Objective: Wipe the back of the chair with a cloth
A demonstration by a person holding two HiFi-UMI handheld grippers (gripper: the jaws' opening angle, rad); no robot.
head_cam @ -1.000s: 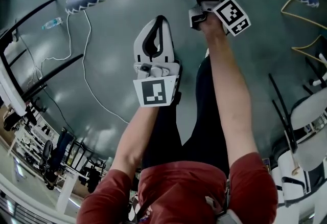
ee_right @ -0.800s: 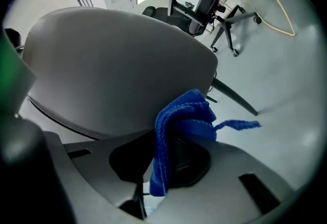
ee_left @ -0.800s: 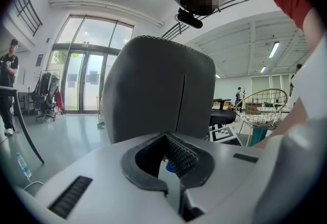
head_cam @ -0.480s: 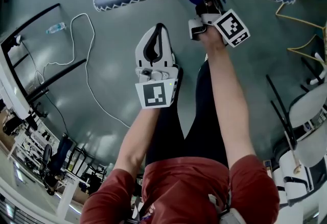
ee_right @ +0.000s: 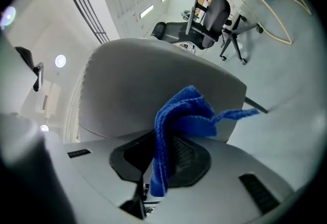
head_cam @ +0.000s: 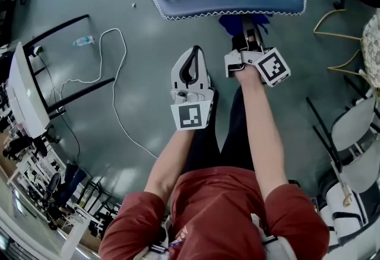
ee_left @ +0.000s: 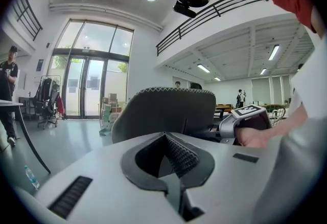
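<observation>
The blue chair back (head_cam: 225,2) with white zigzag stitching stands at the top of the head view. It fills the middle of the right gripper view as a grey slab (ee_right: 138,85) and appears again in the left gripper view (ee_left: 163,110). My right gripper (head_cam: 248,36) is just short of the back's near face, shut on a crumpled blue cloth (head_cam: 235,22). The cloth (ee_right: 184,115) hangs from the jaws of that gripper (ee_right: 162,154). My left gripper (head_cam: 191,54) is held further back and to the left, its jaws together with nothing between them (ee_left: 166,138).
A white cable (head_cam: 113,81) and a water bottle (head_cam: 83,41) lie on the grey floor at the left beside a black frame (head_cam: 59,57). White chairs (head_cam: 356,134) stand at the right, and a yellow cable (head_cam: 332,33) lies there too. A person (ee_left: 7,95) stands far off.
The chair back now looks smaller and shows whole in the head view, as if seen from further off. Both grippers keep their pose, the right one still holding the cloth.
</observation>
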